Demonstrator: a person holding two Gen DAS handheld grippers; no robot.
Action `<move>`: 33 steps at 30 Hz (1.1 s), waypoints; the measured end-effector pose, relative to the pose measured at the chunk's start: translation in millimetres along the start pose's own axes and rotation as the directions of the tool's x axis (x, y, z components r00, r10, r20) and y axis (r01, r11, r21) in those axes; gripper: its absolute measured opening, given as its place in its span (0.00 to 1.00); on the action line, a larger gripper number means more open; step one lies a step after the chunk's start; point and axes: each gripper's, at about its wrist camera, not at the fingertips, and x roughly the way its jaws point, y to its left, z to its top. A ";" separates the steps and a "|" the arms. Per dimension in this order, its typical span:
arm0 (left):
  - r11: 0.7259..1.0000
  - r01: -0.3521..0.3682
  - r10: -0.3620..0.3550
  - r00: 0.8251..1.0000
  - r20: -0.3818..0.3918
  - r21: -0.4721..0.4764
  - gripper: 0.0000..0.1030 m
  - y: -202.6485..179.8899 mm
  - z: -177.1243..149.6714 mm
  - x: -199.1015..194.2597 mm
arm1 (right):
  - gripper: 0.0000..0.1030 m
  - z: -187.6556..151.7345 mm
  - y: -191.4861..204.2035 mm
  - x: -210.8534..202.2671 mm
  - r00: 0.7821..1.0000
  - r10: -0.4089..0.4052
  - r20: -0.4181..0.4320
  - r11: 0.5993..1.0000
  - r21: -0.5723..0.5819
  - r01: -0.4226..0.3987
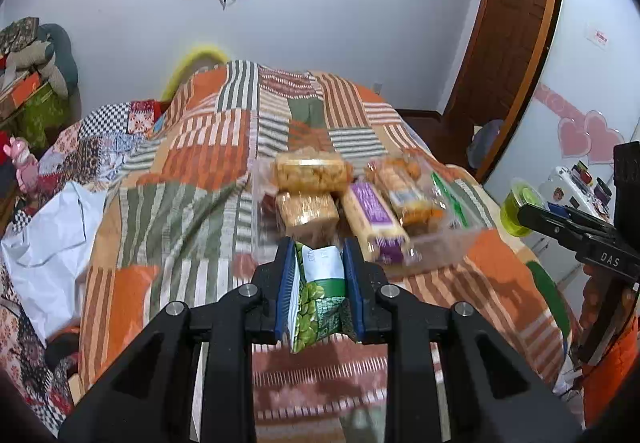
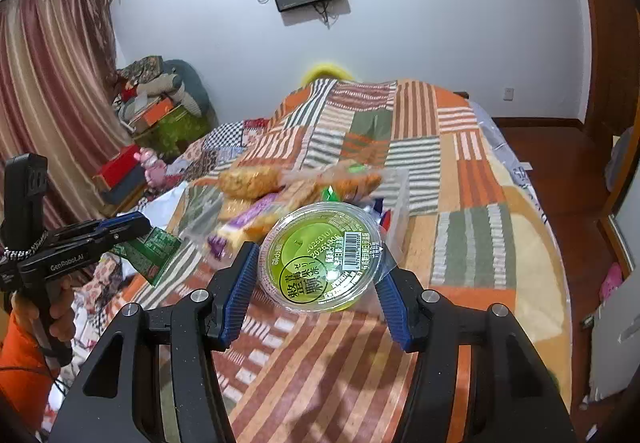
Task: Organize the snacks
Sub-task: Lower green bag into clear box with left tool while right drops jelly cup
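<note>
so the left gripper (image 1: pixel 319 285) is clamping a small green and white snack packet (image 1: pixel 318 295) between its blue pads, jaws closed tight on it, and the packet is hanging in the air above the bed (image 1: pixel 168 211). the packet is crinkly, with a green leafy or pea-like print on the lower half and a white top with some faint writing i can't read. from the right wrist view the same packet is sticking out of the left gripper at the left edge, tilted, and the gripper body is showing "genrobot.ai" in white. a hand (image 2: pixel 60 313) with an orange sleeve is holding that handle.

the right gripper (image 2: pixel 316 279) is gripping a round clear jelly cup (image 2: pixel 322 257) with green jelly inside, jaws pressing on its rim from both sides, lid facing the camera. the lid is carrying a barcode, date-like digits that look like "2026", and big chinese or japanese characters in a dark circle. in the left wrist view the right gripper is reading "das" on its side.

further along the bed, a clear plastic bin (image 1: pixel 440 243) is sitting on the orange, green and white patchwork blanket, full of snacks: a tub of golden crunchy bits (image 1: pixel 310 173), a brown block in wrap (image 1: pixel 306 211), a yellow bar with a purple label (image 1: pixel 374 217), and orange biscuits in clear wrap (image 1: pixel 404 187). labels there are too blurry to read.
</note>
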 end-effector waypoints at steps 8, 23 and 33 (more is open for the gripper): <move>1.000 0.003 -0.002 1.000 0.020 -0.008 0.24 4.3 26.1 23.9 | 0.52 19.0 -12.2 14.4 0.999 -0.030 0.028 0.999 0.025 0.030; 0.999 -0.027 0.027 1.000 0.012 -0.026 0.24 4.2 36.3 85.4 | 0.52 38.2 -22.8 60.4 0.998 -0.069 -0.007 0.996 0.052 0.069; 0.998 -0.065 0.065 0.998 -0.001 0.027 0.33 1.3 19.6 91.7 | 0.52 30.4 -25.4 86.7 0.994 -0.079 -0.074 0.994 0.063 0.084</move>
